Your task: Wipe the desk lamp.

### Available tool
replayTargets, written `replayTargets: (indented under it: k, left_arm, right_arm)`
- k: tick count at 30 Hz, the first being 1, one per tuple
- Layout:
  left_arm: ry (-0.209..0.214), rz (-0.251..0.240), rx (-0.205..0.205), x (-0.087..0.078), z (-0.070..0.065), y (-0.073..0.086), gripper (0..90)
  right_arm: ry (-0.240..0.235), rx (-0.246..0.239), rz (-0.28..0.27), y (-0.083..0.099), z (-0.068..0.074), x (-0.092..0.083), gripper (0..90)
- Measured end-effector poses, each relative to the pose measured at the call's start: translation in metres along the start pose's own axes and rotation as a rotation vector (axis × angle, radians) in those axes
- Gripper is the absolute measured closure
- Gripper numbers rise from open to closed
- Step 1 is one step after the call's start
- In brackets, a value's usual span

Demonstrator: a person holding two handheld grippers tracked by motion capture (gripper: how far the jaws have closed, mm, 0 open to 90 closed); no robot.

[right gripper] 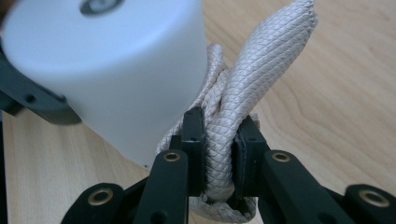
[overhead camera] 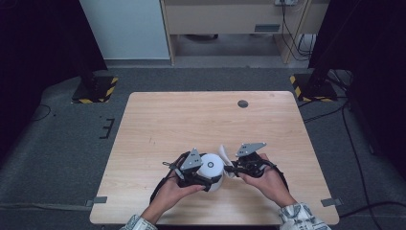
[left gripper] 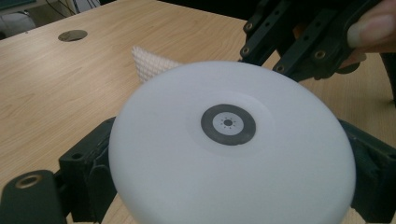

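Observation:
A white cylinder (overhead camera: 210,164) with a grey ring on its flat top is held near the table's front edge by my left gripper (overhead camera: 213,172), jaws wide apart and shut on its sides. In the left gripper view the cylinder (left gripper: 229,140) sits between the black jaws of that gripper (left gripper: 231,186). My right gripper (overhead camera: 231,168) comes in from the right, shut on a cream braided strap (overhead camera: 223,153) beside the cylinder. In the right gripper view the strap (right gripper: 261,60) runs up between the pads of that gripper (right gripper: 219,140), next to the cylinder (right gripper: 121,70).
The wooden table (overhead camera: 191,115) has a round grey grommet (overhead camera: 242,103) near its far edge. Black stands on striped bases (overhead camera: 93,88) (overhead camera: 311,86) flank the far corners. Cables lie on the floor at the right.

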State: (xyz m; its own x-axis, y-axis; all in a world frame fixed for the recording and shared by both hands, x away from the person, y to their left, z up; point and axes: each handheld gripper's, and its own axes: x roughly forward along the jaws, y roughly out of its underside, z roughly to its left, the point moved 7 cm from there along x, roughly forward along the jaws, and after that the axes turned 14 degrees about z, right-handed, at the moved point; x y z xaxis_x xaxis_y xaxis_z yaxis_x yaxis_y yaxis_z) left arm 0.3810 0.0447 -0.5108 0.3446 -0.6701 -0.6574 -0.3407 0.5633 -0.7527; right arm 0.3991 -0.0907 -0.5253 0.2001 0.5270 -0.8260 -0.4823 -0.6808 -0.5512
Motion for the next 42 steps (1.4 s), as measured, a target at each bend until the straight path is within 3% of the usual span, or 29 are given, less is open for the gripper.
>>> replayTargets:
  k: [11,17,24,33,42]
  left_arm:
    - [0.0,0.003,0.003,0.0,0.0,0.0,7.6]
    - [0.002,0.004,0.001,0.0,0.0,0.0,7.6]
    - [0.002,0.005,0.001,0.0,0.0,0.0,7.6]
    - [0.002,0.005,0.003,0.0,0.0,0.0,7.6]
    - [0.005,0.004,0.002,0.0,0.0,0.0,7.6]
  right_arm:
    - [0.001,0.003,0.05,0.012,-0.002,0.02,77.7]
    - [-0.001,-0.001,0.056,0.011,-0.003,0.019,77.7]
    - [-0.008,0.002,-0.028,-0.002,-0.001,-0.01,77.7]
    - [0.006,-0.027,-0.123,-0.025,0.003,-0.048,77.6]
    - [-0.011,-0.012,-0.072,-0.014,0.003,-0.021,77.7]
